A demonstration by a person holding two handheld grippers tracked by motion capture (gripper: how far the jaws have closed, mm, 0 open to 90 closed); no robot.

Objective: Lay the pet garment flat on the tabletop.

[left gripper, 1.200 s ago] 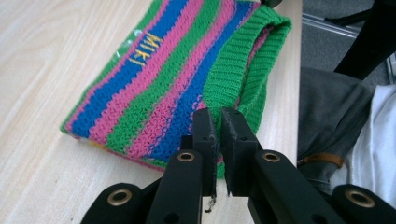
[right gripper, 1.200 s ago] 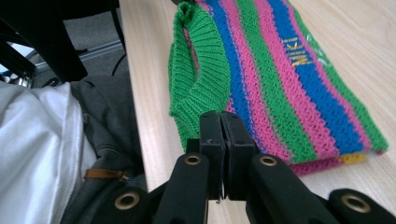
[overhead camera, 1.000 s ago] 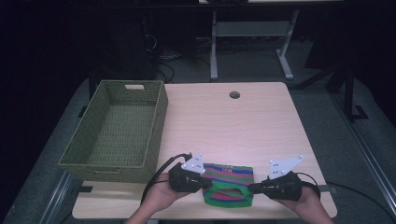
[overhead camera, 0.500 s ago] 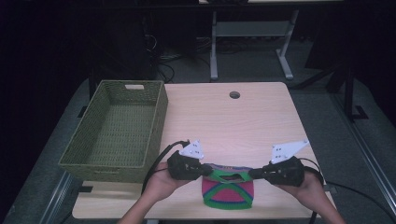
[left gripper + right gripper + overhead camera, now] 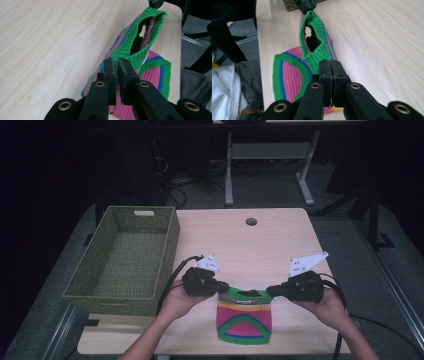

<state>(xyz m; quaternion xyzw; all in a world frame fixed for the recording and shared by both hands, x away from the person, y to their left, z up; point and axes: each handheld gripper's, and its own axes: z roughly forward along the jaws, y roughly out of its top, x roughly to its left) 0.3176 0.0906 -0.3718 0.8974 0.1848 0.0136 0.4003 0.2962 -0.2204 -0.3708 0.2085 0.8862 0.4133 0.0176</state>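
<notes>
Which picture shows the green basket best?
The high view: the whole basket sits at the table's left, open and empty. The right gripper view catches just a corner of it at the top edge.

A light wooden table (image 5: 280, 245) stood before dark surroundings. Two forearms reached in from the bottom edge. The left gripper (image 5: 223, 287) and the right gripper (image 5: 271, 291) each pinched one end of the green neck band of a small striped knitted garment (image 5: 244, 321), pink, green, blue and yellow. The garment hung from them, its lower part lying at the near edge of the table. An olive woven basket (image 5: 125, 260) sat on the table's left side, just beside the left gripper.
</notes>
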